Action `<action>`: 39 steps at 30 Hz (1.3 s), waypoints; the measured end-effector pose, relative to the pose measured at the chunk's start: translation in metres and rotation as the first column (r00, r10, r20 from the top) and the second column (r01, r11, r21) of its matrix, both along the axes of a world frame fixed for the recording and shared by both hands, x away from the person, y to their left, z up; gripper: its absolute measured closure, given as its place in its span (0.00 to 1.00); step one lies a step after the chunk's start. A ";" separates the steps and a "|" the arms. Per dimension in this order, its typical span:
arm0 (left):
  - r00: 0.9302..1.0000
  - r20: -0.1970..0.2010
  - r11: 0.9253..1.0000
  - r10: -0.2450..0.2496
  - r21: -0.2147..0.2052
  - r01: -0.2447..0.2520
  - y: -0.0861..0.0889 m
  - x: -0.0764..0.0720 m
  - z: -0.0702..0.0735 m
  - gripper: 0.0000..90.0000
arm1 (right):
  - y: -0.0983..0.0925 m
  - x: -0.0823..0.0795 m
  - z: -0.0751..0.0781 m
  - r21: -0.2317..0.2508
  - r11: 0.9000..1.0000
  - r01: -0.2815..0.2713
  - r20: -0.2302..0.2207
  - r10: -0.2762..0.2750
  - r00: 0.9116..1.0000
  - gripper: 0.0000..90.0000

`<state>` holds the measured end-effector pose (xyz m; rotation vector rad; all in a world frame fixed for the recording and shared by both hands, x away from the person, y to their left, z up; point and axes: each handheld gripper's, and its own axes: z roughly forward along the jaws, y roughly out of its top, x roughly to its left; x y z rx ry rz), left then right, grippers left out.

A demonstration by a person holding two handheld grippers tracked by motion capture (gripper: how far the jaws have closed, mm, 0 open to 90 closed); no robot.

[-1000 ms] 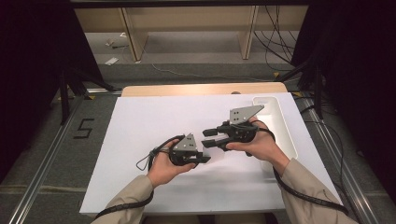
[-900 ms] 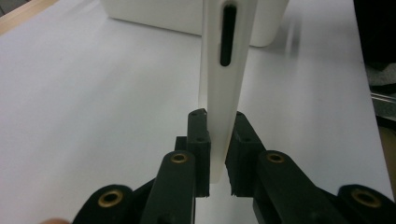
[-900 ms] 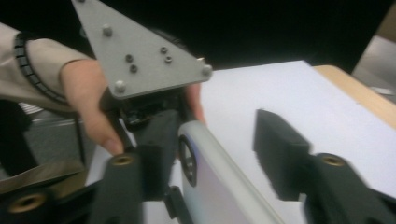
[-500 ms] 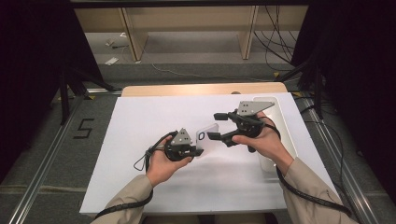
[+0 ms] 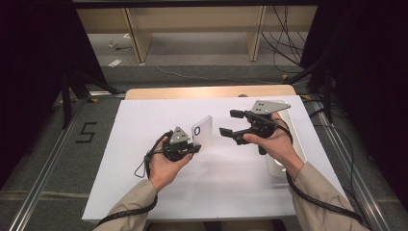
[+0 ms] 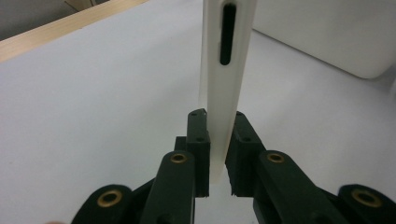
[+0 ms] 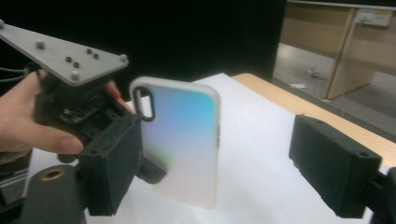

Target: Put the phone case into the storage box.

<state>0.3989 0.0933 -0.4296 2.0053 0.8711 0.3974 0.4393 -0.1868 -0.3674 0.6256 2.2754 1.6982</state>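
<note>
White iridescent plastic phone case [image 5: 202,132] is pinched edge-on by left gripper [image 5: 192,147], held upright for handover; right gripper [image 5: 231,122], at its 3 o'clock, has just been opening, jaws spread, nothing between.

This looks like a lab or test room set up for recording, not a home. A table [image 5: 144,192] with a plain white top stands in the middle, a strip of pale wood [image 5: 207,92] showing along its far edge at 12 o'clock. Black curtains [image 5: 33,72] hang at 9 and 3 o'clock. Metal rails [image 5: 38,187] run along the grey floor beside the table, and a number 5 [image 5: 86,132] is marked on the floor at 9 o'clock. Loose cables [image 5: 284,43] lie at 1 o'clock near a bare wooden bench frame [image 5: 192,29].
</note>
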 end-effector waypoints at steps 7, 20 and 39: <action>0.998 0.002 0.998 0.055 -0.006 -0.055 0.004 0.001 0.001 0.90 | -0.004 0.002 -0.003 0.016 0.998 0.064 0.016 -0.064 0.998 0.17; 0.997 -0.025 0.997 0.075 -0.017 -0.075 0.005 0.002 0.001 0.89 | -0.002 0.000 -0.013 0.020 0.992 0.129 0.020 -0.129 0.991 0.15; 0.996 -0.071 0.997 0.060 -0.035 -0.063 -0.010 0.004 0.006 0.90 | 0.003 -0.009 -0.010 0.041 0.988 0.151 0.042 -0.152 0.987 0.11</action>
